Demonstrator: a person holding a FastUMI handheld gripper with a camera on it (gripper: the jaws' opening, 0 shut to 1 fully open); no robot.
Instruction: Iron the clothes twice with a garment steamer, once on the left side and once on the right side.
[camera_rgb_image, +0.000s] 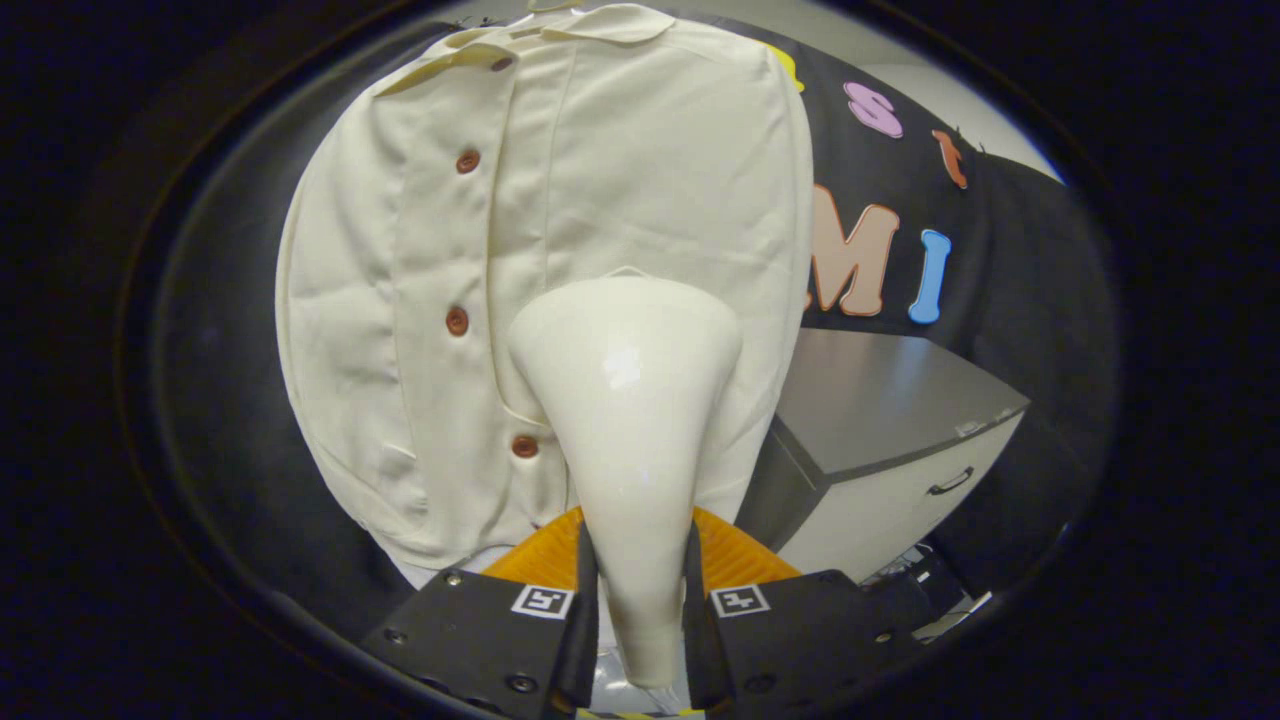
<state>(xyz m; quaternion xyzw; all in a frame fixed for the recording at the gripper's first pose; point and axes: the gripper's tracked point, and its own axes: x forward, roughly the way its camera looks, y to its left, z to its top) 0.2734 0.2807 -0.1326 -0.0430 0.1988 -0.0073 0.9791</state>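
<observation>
Gripper (640, 600) jaws are closed narrowly, both black fingers (480, 630) pressing the slim neck of the glossy white cone-shaped garment steamer (630, 400). The steamer's wide head extends ahead of the fingers against the lower front of the hanging cream button-front shirt (560, 200), beside its brown buttons (457, 320). A grey-topped white cabinet (890, 460) stands beside the shirt.

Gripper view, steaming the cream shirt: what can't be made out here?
- The white cone-shaped garment steamer head, clamped in the gripper, faces away, so its contact with the cream buttoned shirt is hidden.
- Shirt hem: covered by the fingers.
- Grey-topped white cabinet: drawer contents unseen.
</observation>
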